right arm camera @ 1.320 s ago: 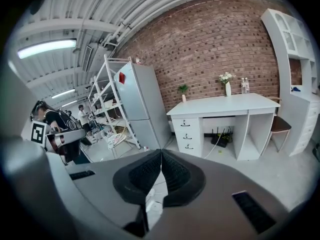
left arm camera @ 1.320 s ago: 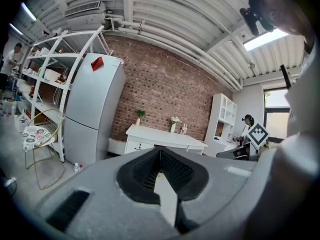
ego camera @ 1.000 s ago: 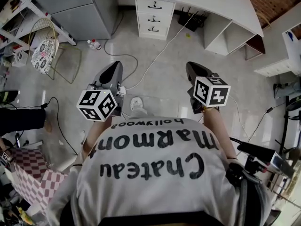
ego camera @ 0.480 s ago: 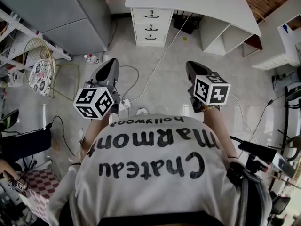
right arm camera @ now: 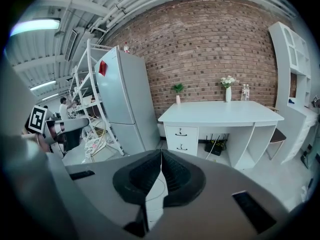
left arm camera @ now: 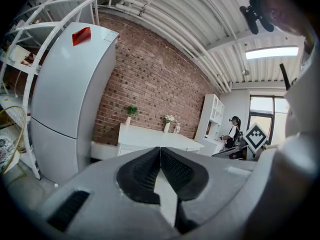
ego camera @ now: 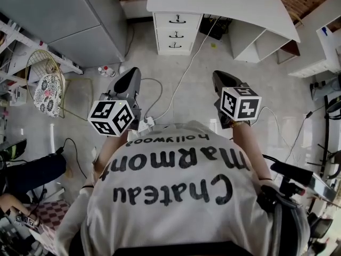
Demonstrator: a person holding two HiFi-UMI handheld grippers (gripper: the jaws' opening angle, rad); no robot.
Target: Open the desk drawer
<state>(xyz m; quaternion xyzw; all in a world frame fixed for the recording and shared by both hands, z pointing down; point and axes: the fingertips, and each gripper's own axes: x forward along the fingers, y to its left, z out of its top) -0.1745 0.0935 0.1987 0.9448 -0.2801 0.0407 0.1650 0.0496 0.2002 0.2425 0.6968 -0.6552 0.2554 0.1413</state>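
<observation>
Two grippers, jaws pressed together and holding nothing: left gripper (ego camera: 130, 78), right gripper (ego camera: 221, 80) | drawers (ego camera: 175, 33) at 12 o'clock under white bench (ego camera: 224, 1), well apart from us | risk, we judge: closed jaws cannot hook the thin curved black handle (ego camera: 177, 21); floor cable (ego camera: 186, 67) could snag our step | smooth painted fronts, ribbed black pads (right arm camera: 176, 175)

The person wears a pale T-shirt (ego camera: 181, 196) printed with large black lettering reading "Chateau Marmont Hollywood". The left hand-held gripper (ego camera: 130, 74) and the right hand-held gripper (ego camera: 220, 77) have smooth, tapered grey plastic shells. Each bears a white cube with black square markers and black ribbed pads (left arm camera: 142, 171) at its tip.
</observation>
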